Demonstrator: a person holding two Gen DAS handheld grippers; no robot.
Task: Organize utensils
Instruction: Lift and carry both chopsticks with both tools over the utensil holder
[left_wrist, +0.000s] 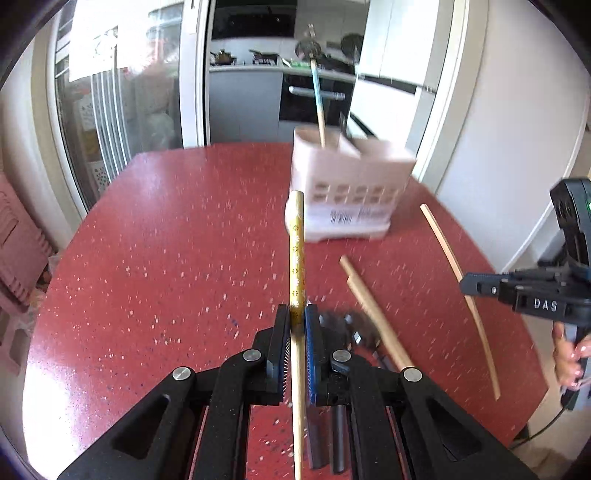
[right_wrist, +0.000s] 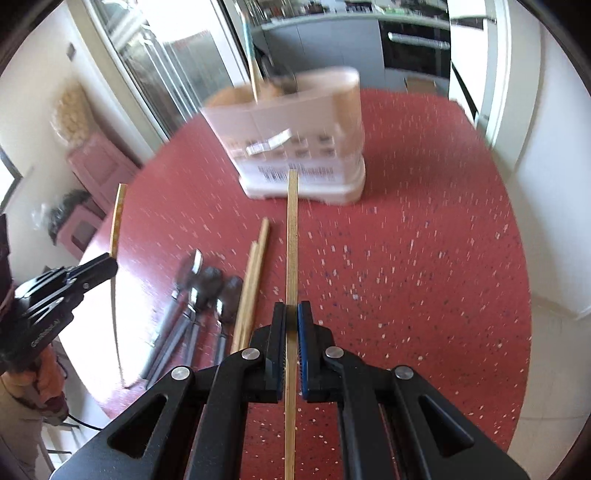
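Note:
My left gripper (left_wrist: 297, 314) is shut on a yellow flower-patterned chopstick (left_wrist: 296, 251) that points toward the white utensil holder (left_wrist: 351, 192) at the back of the red table (left_wrist: 166, 258). My right gripper (right_wrist: 291, 310) is shut on a plain wooden chopstick (right_wrist: 292, 236), also aimed at the holder (right_wrist: 295, 125). Each gripper shows in the other's view: the right gripper (left_wrist: 469, 284) at the right edge, the left gripper (right_wrist: 109, 264) at the left edge. A blue-handled utensil (left_wrist: 317, 99) stands in the holder. A pair of wooden chopsticks (right_wrist: 253, 284) and several dark spoons (right_wrist: 207, 291) lie on the table.
Glass doors (left_wrist: 122, 110) and a kitchen counter (left_wrist: 251, 70) lie behind the table. A pink cabinet (right_wrist: 99, 166) stands beyond the table's left edge. A hand (left_wrist: 569, 354) grips the right tool's handle. The views are motion-blurred.

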